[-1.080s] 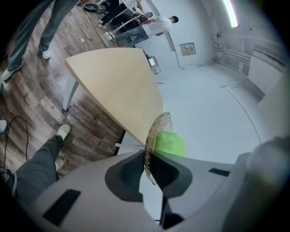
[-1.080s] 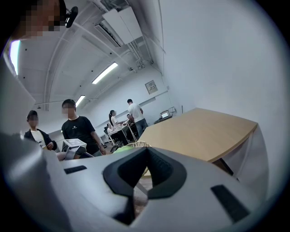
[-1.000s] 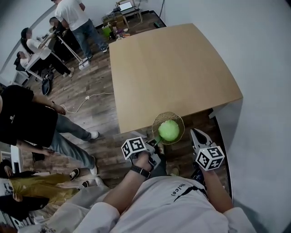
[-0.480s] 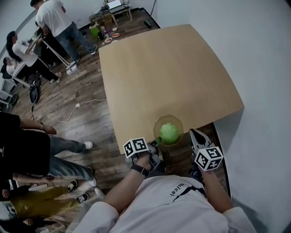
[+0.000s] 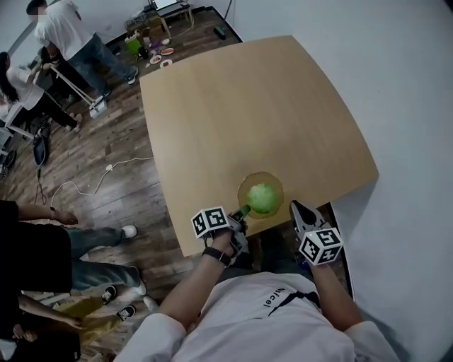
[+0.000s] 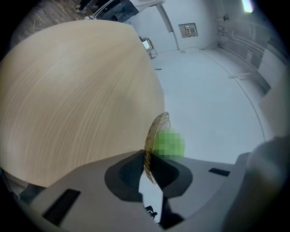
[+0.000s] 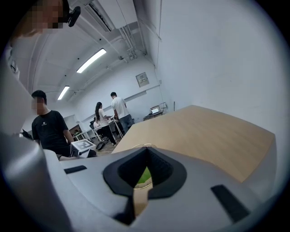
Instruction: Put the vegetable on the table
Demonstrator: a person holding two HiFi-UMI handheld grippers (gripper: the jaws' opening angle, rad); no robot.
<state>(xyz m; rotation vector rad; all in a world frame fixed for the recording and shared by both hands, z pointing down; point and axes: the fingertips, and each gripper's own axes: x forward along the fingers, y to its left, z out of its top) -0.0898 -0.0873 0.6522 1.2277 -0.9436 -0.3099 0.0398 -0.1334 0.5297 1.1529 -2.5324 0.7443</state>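
Note:
A round green vegetable [image 5: 262, 198] lies in a clear amber-tinted glass bowl [image 5: 244, 187] over the near edge of the light wooden table [image 5: 248, 106]. My left gripper [image 5: 241, 213] is shut on the bowl's near-left rim. In the left gripper view the bowl's rim [image 6: 152, 131] stands edge-on between the jaws of the left gripper [image 6: 147, 158], with the vegetable [image 6: 170, 142] inside it. My right gripper [image 5: 299, 212] hovers just right of the bowl, apart from it, jaws together. Through the right gripper [image 7: 145, 156] a sliver of the vegetable [image 7: 145, 176] shows. Whether the bowl rests on the table I cannot tell.
A white wall [image 5: 396, 106] runs close along the table's right side. Several people [image 5: 49, 42] stand on the wooden floor [image 5: 106, 162] to the left, where a white cable [image 5: 78, 185] lies. Small items and a laptop [image 5: 166, 6] sit beyond the table's far end.
The left gripper has carried the bowl and vegetable forward, from over the table's near edge to over the tabletop. The right gripper followed beside it, still shut.

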